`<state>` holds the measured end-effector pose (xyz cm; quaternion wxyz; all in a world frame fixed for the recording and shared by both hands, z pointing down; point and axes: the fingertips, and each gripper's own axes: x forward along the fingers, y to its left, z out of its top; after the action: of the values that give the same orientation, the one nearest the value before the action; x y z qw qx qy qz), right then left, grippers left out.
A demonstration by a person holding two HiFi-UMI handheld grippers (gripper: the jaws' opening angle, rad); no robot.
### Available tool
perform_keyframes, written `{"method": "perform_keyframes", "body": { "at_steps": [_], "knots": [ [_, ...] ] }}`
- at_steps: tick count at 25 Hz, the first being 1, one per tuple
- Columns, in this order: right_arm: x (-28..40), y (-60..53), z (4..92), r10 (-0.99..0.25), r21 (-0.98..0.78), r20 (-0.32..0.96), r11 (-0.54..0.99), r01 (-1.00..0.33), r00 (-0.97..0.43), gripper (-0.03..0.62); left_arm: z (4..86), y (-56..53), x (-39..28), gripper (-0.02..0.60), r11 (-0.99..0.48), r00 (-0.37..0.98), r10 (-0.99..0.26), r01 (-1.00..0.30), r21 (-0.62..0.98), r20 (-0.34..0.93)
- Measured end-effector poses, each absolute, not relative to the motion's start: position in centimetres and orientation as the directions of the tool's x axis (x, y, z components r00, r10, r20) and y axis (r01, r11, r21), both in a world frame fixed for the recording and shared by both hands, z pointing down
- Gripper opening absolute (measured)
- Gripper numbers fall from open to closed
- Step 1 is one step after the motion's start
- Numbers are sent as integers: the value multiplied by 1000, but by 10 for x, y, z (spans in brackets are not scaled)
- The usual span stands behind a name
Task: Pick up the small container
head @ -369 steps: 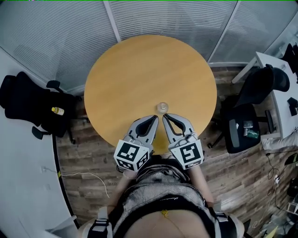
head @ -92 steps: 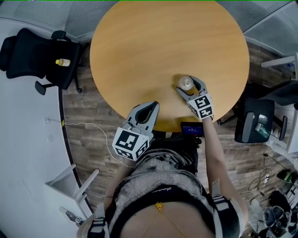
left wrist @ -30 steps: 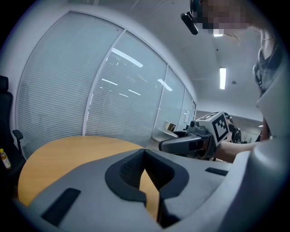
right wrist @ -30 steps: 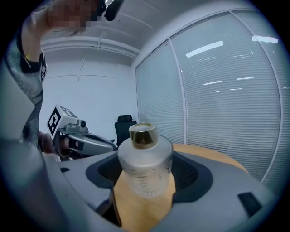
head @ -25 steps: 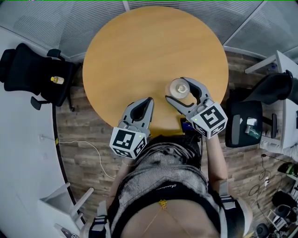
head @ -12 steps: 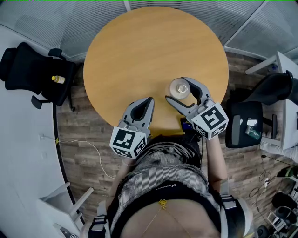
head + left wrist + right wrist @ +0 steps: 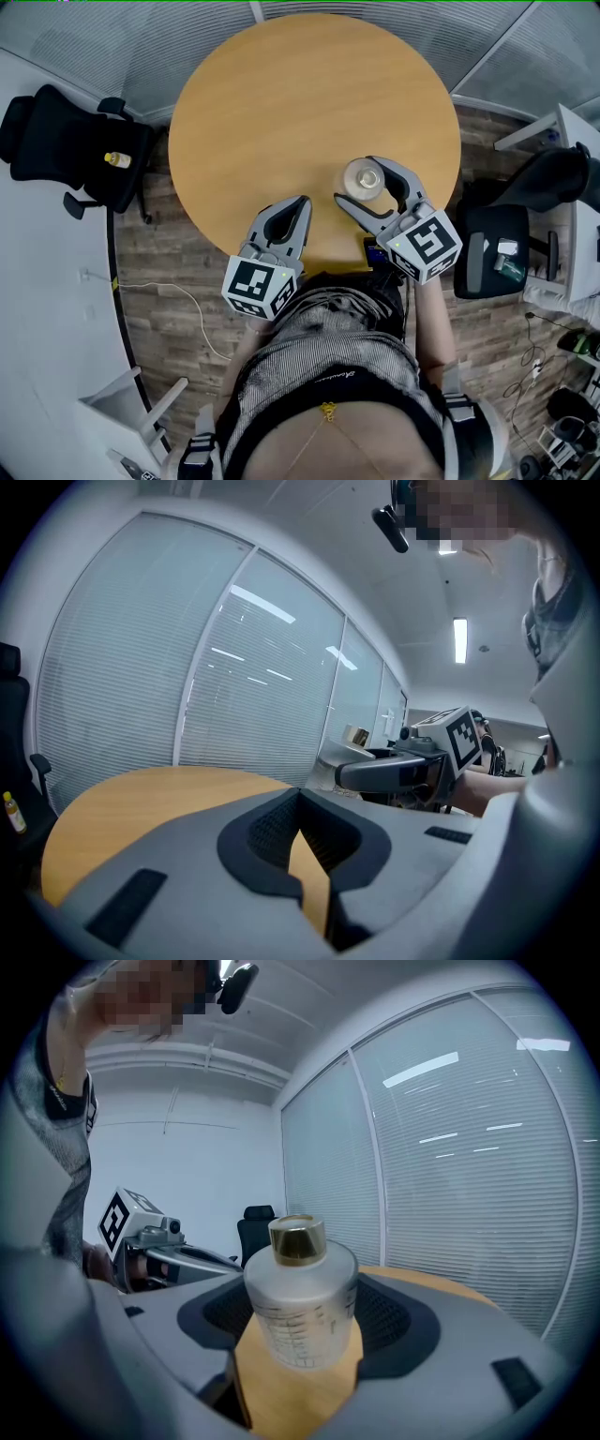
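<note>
The small container [image 7: 364, 177] is a frosted round bottle with a gold cap. My right gripper [image 7: 359, 181] is shut on it and holds it upright above the round wooden table [image 7: 281, 103], right of centre. In the right gripper view the container [image 7: 302, 1307] fills the space between the two grey jaws, gripped at its sides. My left gripper [image 7: 298, 202] is shut and holds nothing, over the table's near edge. In the left gripper view its jaws [image 7: 302, 855] meet, and the right gripper [image 7: 412, 766] shows beyond them with the gold cap [image 7: 354, 735].
A black office chair [image 7: 56, 155] with a small yellow bottle [image 7: 116, 160] on it stands left of the table. Another chair [image 7: 492, 262] and a white desk [image 7: 572, 141] are at the right. A dark flat device [image 7: 377, 251] lies by the table's near edge. Blinds line the far wall.
Since the earliest frames my right gripper has taken hold of the container and raised it off the table. Over the last second nothing has visibly moved.
</note>
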<state>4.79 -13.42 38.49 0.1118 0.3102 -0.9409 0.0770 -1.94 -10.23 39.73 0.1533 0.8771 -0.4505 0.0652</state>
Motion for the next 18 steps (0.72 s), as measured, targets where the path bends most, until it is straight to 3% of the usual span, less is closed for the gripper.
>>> {"method": "perform_keyframes", "body": {
  "at_steps": [18],
  "knots": [
    [44, -135, 382, -562, -69, 256, 801, -594, -787, 336, 400, -105, -22, 3, -550, 591, -763, -806, 218, 261]
  ]
}}
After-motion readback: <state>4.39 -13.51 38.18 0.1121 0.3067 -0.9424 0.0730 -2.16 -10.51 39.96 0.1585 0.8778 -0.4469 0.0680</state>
